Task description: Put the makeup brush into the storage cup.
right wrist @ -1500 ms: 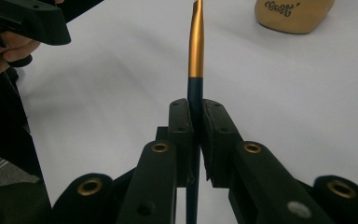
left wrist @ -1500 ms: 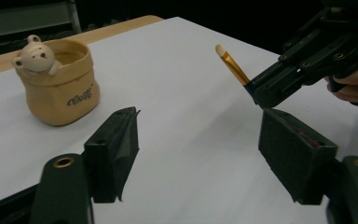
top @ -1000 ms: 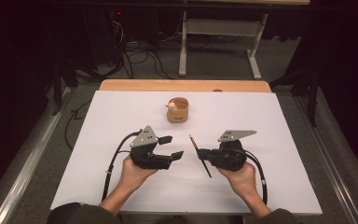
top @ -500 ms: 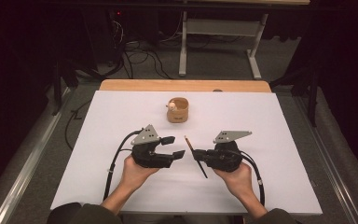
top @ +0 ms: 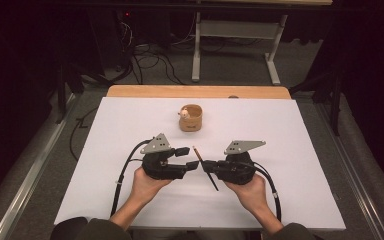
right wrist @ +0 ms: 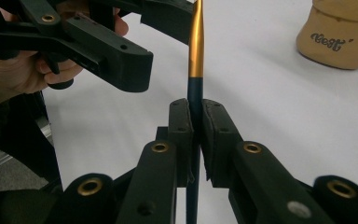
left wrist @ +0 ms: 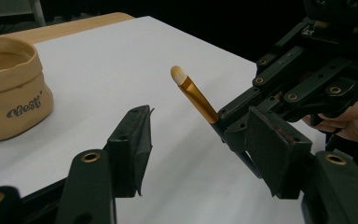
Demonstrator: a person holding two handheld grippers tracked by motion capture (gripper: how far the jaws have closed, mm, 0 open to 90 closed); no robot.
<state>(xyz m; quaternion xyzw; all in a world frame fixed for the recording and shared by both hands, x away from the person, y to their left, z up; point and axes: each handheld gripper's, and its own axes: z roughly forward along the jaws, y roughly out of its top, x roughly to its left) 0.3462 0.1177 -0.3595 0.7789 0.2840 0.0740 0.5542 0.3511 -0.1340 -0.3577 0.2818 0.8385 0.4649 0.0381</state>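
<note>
"Best" on tan pouch (left wrist: 14, 98)

The slim makeup brush (left wrist: 193, 94) (gold ferrule, dark handle) stands tilted above the table.

The brush (left wrist: 196, 95) has a glossy gold metal ferrule, a dark smooth handle and soft pale bristles. The pouch (left wrist: 12, 88) looks like tan matt cloth. The grippers' (top: 194, 158) jaws are matt black plastic. The table (top: 300, 140) is matt white with a wooden edge.
</note>
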